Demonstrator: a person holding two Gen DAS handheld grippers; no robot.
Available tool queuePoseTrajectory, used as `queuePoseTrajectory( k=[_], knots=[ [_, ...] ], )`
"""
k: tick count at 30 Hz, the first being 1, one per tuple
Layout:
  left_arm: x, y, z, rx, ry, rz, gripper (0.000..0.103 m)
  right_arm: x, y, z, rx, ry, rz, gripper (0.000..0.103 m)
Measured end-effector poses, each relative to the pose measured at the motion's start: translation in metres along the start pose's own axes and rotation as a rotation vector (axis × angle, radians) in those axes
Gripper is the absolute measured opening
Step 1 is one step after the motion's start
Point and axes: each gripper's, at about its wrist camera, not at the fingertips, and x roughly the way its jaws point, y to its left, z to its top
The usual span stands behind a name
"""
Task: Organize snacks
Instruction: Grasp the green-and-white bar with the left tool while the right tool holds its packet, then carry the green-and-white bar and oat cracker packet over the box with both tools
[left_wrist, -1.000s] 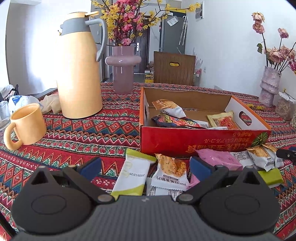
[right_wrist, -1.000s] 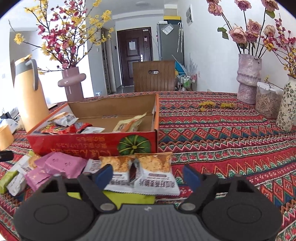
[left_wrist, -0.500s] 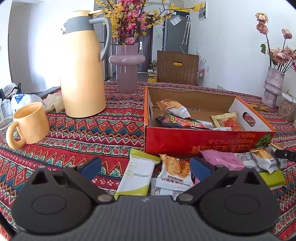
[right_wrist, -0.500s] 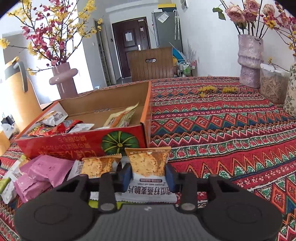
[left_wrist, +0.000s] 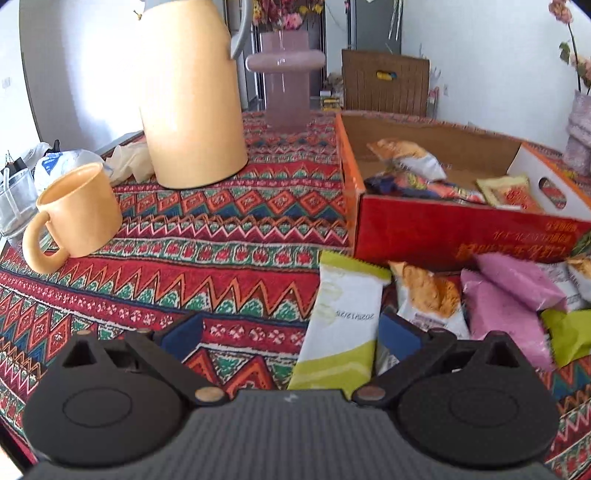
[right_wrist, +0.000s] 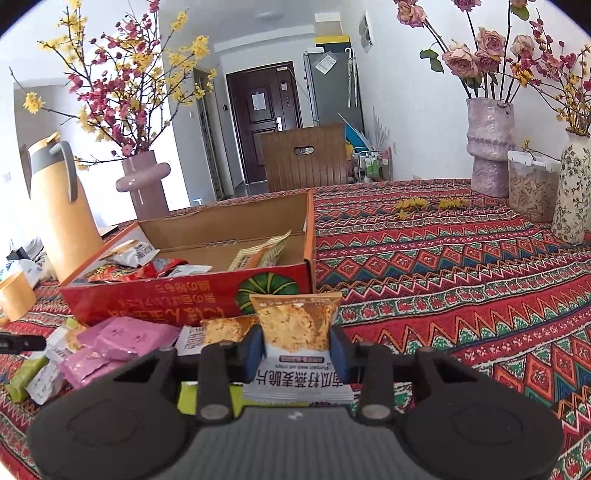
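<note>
Patterned tablecloth (right_wrist: 443, 280), one red box (right_wrist: 177, 299), two pink packets (right_wrist: 122, 343)

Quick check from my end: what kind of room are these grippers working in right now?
Most likely a dining area in a home: a patterned tablecloth with flower vases, a thermos jug and mug, a wooden chair and an entry door behind. The right gripper holds a snack packet.

White walls (right_wrist: 406, 92), dark door (right_wrist: 264, 125), wooden chair (right_wrist: 306, 162), patterned tablecloth (right_wrist: 461, 258), daylight
</note>
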Motion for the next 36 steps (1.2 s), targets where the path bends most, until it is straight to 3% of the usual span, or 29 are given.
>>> queuePoseTrajectory(
  k=[3, 9, 12, 14, 17, 29, 36],
  knots=[
    [0.003, 0.000, -0.004, 0.007, 0.007, -0.007, 0.103, -0.004, 0.003, -0.004, 0.004, 0.003, 0.001, 0.038],
    [0.009, -0.003, -0.010, 0.019, 0.033, -0.005, 0.092, -0.010, 0.007, -0.006, 0.005, 0.000, 0.000, 0.038],
    [0.008, -0.003, -0.011, 0.018, 0.026, -0.022, 0.080, -0.013, 0.008, -0.007, 0.004, -0.003, 0.004, 0.038],
    [0.005, -0.004, -0.011, 0.020, 0.019, -0.037, 0.061, -0.014, 0.009, -0.007, 0.005, -0.003, 0.003, 0.038],
    [0.003, -0.006, -0.011, 0.022, 0.017, -0.075, 0.041, -0.016, 0.010, -0.007, 0.009, -0.008, 0.005, 0.038],
    [-0.008, 0.000, -0.015, 0.006, 0.003, -0.084, 0.038, -0.025, 0.015, -0.009, 0.009, -0.019, 0.020, 0.038],
    [-0.030, 0.008, -0.006, -0.022, -0.054, -0.086, 0.038, -0.029, 0.018, -0.007, 0.003, -0.031, 0.028, 0.038]
  ],
)
